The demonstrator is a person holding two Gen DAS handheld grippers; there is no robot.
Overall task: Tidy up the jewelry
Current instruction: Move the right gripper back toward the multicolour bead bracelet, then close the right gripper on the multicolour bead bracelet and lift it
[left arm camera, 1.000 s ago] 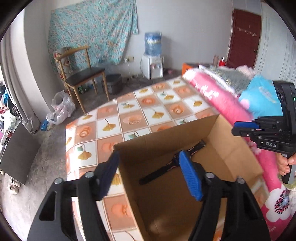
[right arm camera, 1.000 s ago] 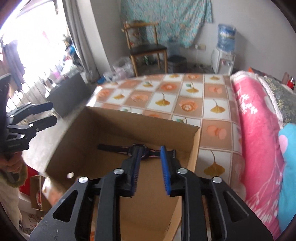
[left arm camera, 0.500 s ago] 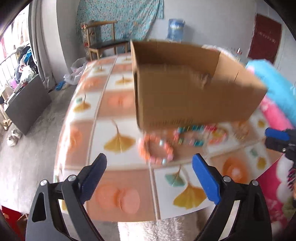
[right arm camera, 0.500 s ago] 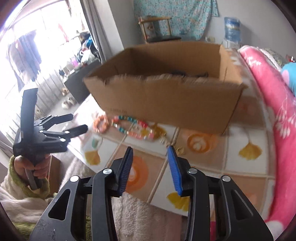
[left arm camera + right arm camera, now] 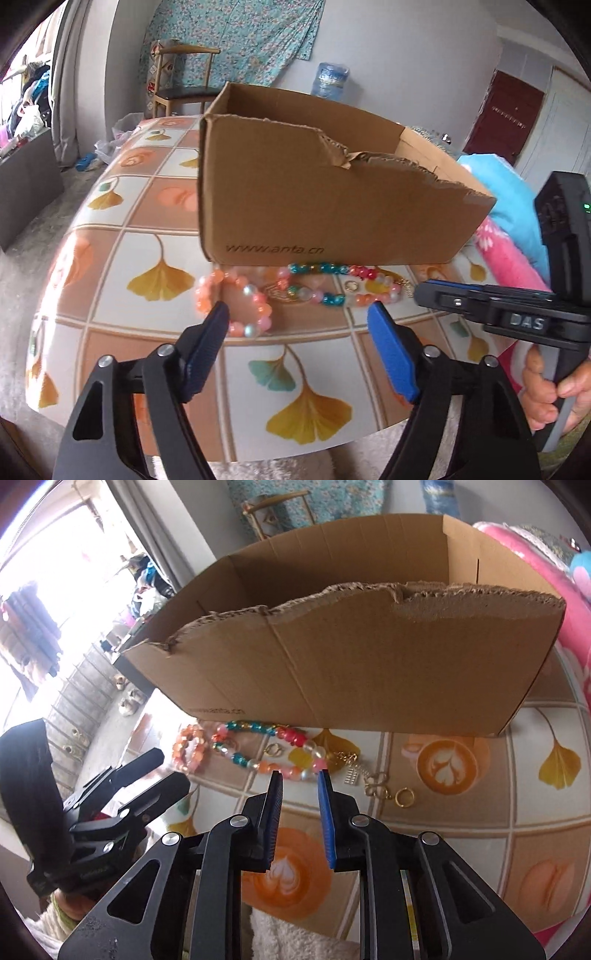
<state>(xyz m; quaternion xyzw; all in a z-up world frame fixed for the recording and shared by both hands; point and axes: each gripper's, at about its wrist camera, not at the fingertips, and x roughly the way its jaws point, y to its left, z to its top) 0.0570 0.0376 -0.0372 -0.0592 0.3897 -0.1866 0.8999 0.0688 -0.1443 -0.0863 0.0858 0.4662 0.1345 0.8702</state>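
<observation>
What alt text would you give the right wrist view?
The right gripper, open and empty, hovers over a multicoloured bead necklace lying before a torn cardboard box on a patterned table, with gold pieces alongside.

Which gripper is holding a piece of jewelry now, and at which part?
Neither. The left gripper and right gripper are both empty; their jaws have just been closing, above the bead bracelets on the table.

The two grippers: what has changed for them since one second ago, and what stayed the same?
Both came down from looking into the cardboard box to the jewelry on the table in front of it. The left gripper is open by the orange bead bracelet; the right gripper has just been closing, nothing between its pads, near the multicolour bead necklace. Box and jewelry did not move; nothing was picked up.
</observation>
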